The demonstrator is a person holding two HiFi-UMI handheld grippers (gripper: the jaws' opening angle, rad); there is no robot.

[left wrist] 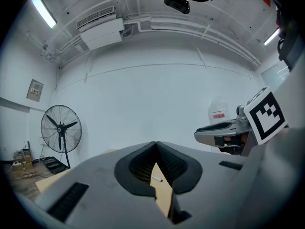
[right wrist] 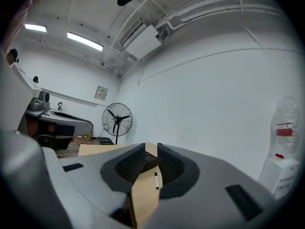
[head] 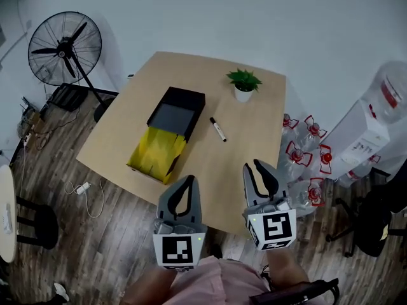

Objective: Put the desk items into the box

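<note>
On the wooden table [head: 241, 164] lies an open black box [head: 176, 113] with a yellow sheet-like item [head: 156, 152] hanging out of its near end. A black-and-white marker [head: 218, 129] lies right of the box, and a small potted plant [head: 243, 84] stands farther back. My left gripper [head: 189, 179] hovers at the table's near edge, its tips touching, with nothing in it. My right gripper [head: 251, 165] is beside it, jaws a narrow gap apart and empty. Through that gap [right wrist: 151, 146] show the marker [right wrist: 156, 180] and the box [right wrist: 149, 160]. The left gripper's [left wrist: 155, 143] view shows the marker [left wrist: 157, 179].
A standing fan [head: 65, 48] and cables are on the floor at far left. Several water bottles [head: 305, 154] and a water dispenser [head: 375, 132] crowd the table's right side. An office chair [head: 375, 215] stands at right and a round table with a stool [head: 32, 221] at left.
</note>
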